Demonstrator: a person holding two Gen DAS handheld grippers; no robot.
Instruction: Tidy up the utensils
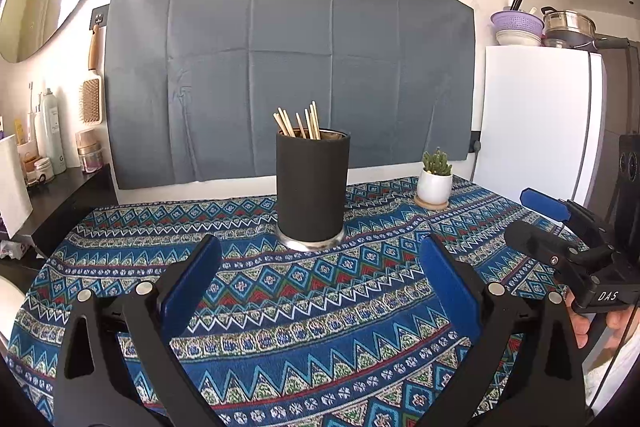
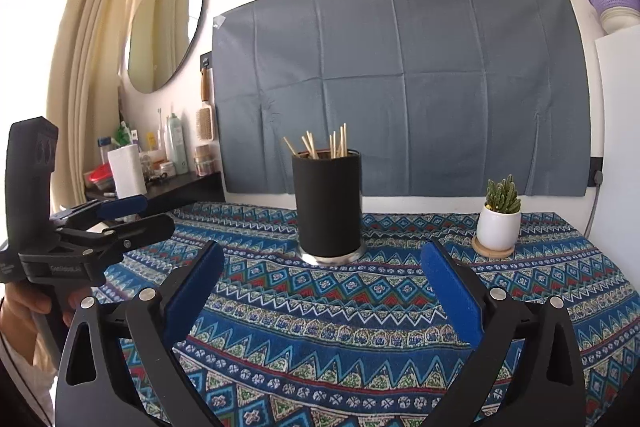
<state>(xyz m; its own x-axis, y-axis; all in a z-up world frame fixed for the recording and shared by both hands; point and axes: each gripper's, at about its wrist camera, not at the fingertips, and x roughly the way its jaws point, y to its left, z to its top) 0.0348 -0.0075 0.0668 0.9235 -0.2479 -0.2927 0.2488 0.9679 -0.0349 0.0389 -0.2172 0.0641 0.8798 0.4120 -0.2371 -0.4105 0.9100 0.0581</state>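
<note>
A black cylindrical holder stands upright on the patterned tablecloth, with several wooden chopsticks sticking out of its top. It also shows in the right wrist view with the chopsticks. My left gripper is open and empty, just in front of the holder. My right gripper is open and empty, also in front of the holder. The right gripper shows at the right edge of the left wrist view. The left gripper shows at the left of the right wrist view.
A small cactus in a white pot on a wooden coaster stands right of the holder, also in the right wrist view. A white fridge is at the right. A dark shelf with bottles and a paper roll is at the left.
</note>
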